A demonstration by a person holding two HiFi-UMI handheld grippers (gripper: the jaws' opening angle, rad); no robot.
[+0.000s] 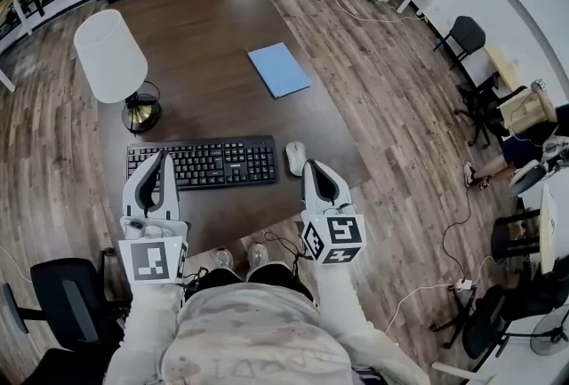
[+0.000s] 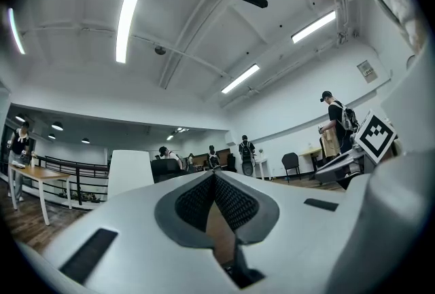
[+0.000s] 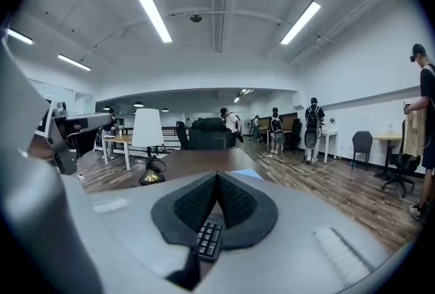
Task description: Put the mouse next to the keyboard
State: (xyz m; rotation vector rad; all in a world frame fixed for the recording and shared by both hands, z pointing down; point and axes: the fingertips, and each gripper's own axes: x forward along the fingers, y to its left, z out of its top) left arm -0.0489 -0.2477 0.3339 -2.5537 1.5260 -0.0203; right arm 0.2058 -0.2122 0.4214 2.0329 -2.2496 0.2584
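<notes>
A white mouse (image 1: 295,157) lies on the dark wooden desk (image 1: 204,28), just off the right end of a black keyboard (image 1: 203,164). My right gripper (image 1: 313,164) hovers at the mouse's near right side, jaws shut with nothing between them. My left gripper (image 1: 158,158) hangs over the keyboard's left end, pads also together and empty. In the right gripper view the pads meet at the tip (image 3: 217,176), and a few keyboard keys (image 3: 209,238) show through the gap below. In the left gripper view the pads (image 2: 215,174) touch at the tip.
A white-shaded lamp (image 1: 114,61) stands at the desk's left, behind the keyboard. A blue notebook (image 1: 278,69) lies further back, in the middle. An office chair (image 1: 67,308) sits at my lower left. Cables trail over the floor (image 1: 418,290) to my right, near more chairs. People stand far off.
</notes>
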